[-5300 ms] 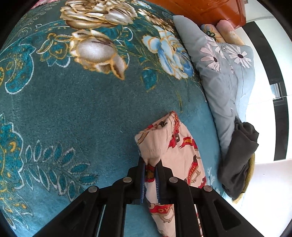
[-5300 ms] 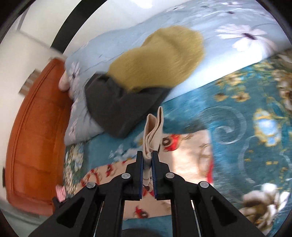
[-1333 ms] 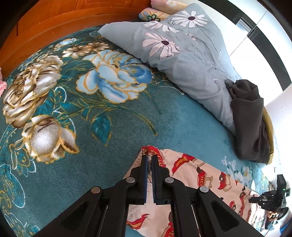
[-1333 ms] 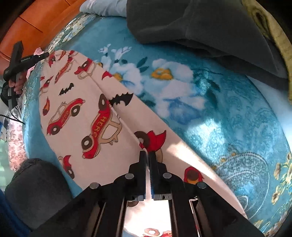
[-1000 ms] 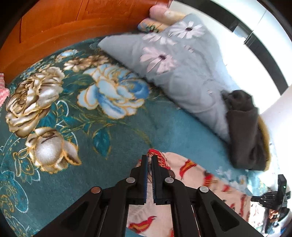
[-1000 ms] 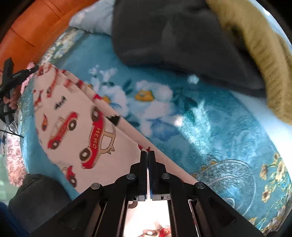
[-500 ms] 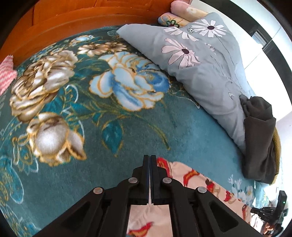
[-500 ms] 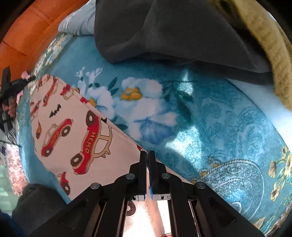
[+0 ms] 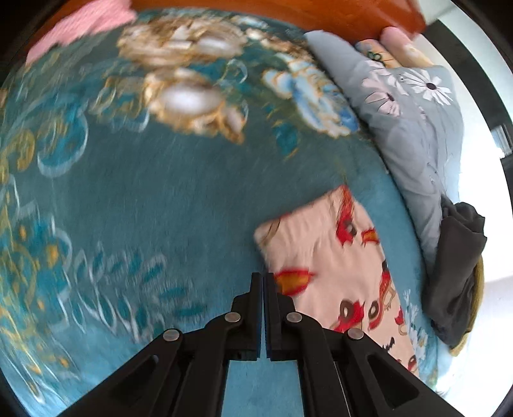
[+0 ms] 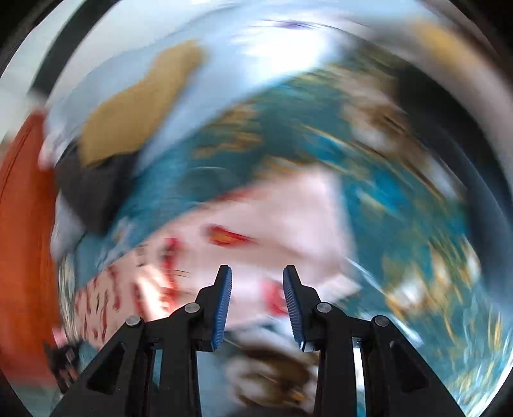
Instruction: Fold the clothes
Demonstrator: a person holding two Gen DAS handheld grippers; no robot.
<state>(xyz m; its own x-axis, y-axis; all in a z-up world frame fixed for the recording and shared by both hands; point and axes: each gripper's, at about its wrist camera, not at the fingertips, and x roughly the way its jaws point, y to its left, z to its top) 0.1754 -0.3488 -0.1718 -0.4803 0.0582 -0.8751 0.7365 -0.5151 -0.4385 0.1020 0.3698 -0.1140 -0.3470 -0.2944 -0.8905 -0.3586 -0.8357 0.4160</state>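
A cream garment with red car prints (image 9: 333, 256) lies flat on the teal flowered blanket (image 9: 144, 208). In the left wrist view it is just right of my left gripper (image 9: 263, 279), which is shut and empty above the blanket. In the right wrist view, badly blurred by motion, the same garment (image 10: 272, 218) lies ahead of and under my right gripper (image 10: 257, 276), which is open with nothing between its blue pads (image 10: 224, 295).
A grey flowered pillow (image 9: 413, 128) lies at the right, with a dark grey garment (image 9: 455, 269) on a mustard one beside it (image 10: 134, 109). An orange wooden headboard (image 9: 288, 12) runs along the far edge. A pink cloth (image 9: 80, 22) lies at top left.
Both grippers have let go of the printed garment and swung away fast. The right gripper has opened. The left gripper stays shut and has moved left off the cloth's edge.
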